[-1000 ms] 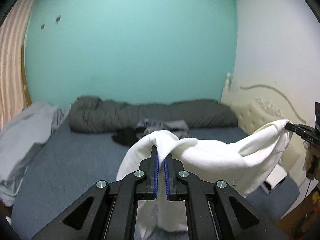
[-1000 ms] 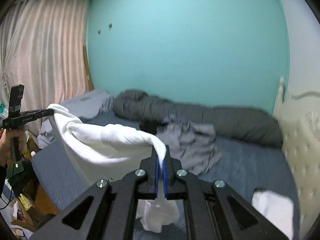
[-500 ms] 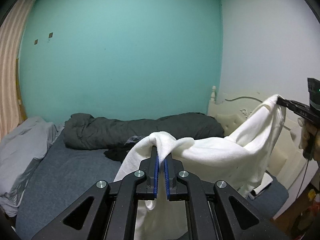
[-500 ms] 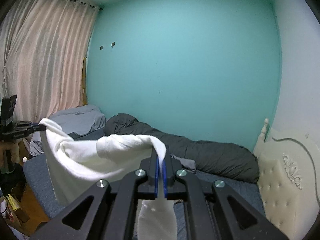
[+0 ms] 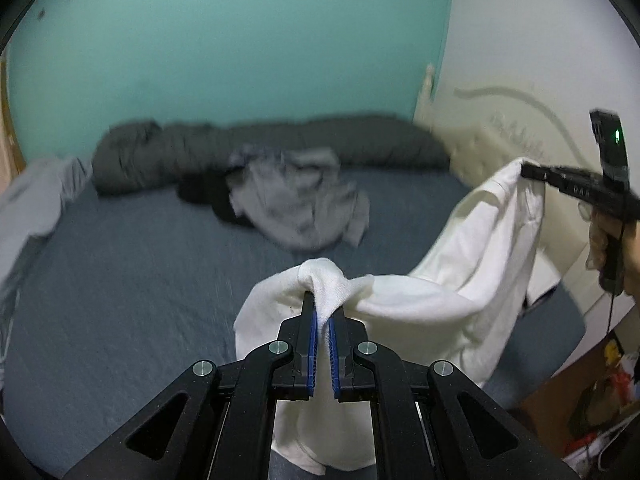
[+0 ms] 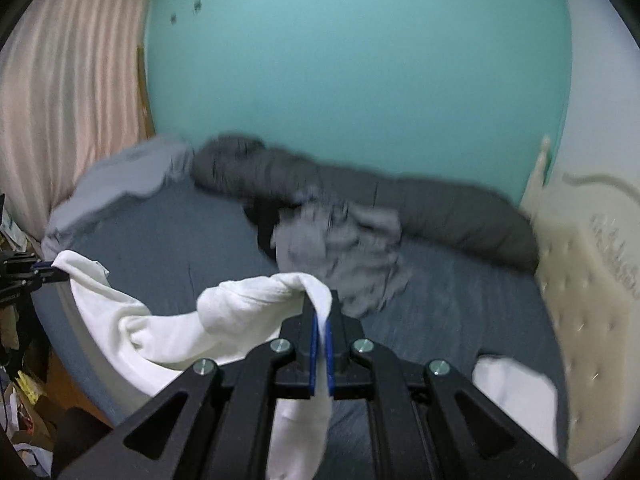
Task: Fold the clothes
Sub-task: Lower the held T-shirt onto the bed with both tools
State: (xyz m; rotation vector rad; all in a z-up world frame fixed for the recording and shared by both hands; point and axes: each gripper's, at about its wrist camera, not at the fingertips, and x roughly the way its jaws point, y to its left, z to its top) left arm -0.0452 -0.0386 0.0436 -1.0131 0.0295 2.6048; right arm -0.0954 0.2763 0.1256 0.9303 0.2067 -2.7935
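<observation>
Over the bed (image 5: 132,280), I held the white top (image 5: 460,280) in the air, my left tongs (image 5: 323,316) and right tongs (image 6: 320,320) each pinching it, so it hung wide for folding.

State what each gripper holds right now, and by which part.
Both hold one white garment: the left gripper and the right gripper each pinch a bunched edge. Which part of the garment cannot be told.

Clothes pile (image 5: 296,204) mid-bed (image 5: 120,300), rolled duvet (image 5: 260,148) behind, perhaps pillow (image 6: 120,184) left
</observation>
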